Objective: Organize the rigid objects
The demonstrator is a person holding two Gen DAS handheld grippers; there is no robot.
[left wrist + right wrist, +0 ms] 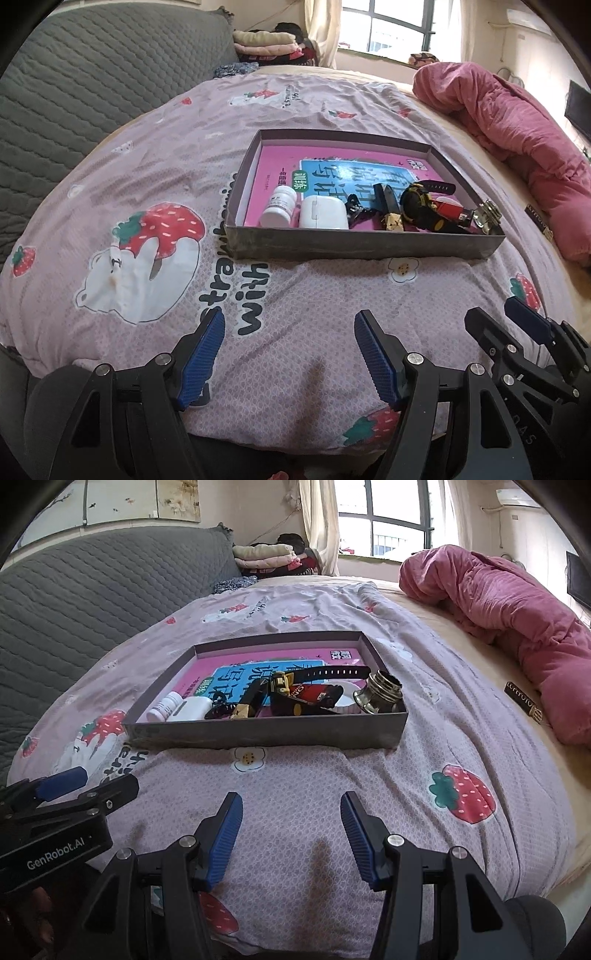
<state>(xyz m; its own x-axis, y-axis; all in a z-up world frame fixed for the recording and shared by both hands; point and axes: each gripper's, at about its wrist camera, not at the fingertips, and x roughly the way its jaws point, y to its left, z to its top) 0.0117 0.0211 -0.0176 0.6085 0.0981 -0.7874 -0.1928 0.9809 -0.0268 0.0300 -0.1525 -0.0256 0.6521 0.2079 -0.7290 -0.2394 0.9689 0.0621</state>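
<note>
A shallow grey box (266, 734) of small objects on a pink book sits mid-bed on a strawberry-print quilt (295, 295) reading "with". The left hand-held gripper (86, 784), marked "GenRobot.AI", and right hand-held gripper (291, 823) hover nearside, jaws apart, empty; window beyond.

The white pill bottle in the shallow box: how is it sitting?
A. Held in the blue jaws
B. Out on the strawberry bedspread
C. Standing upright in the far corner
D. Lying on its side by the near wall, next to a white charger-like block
D: the white pill bottle lies on its side inside the box, along the near wall beside the white block; both pairs of jaws stand open and empty over the bedspread.
</note>
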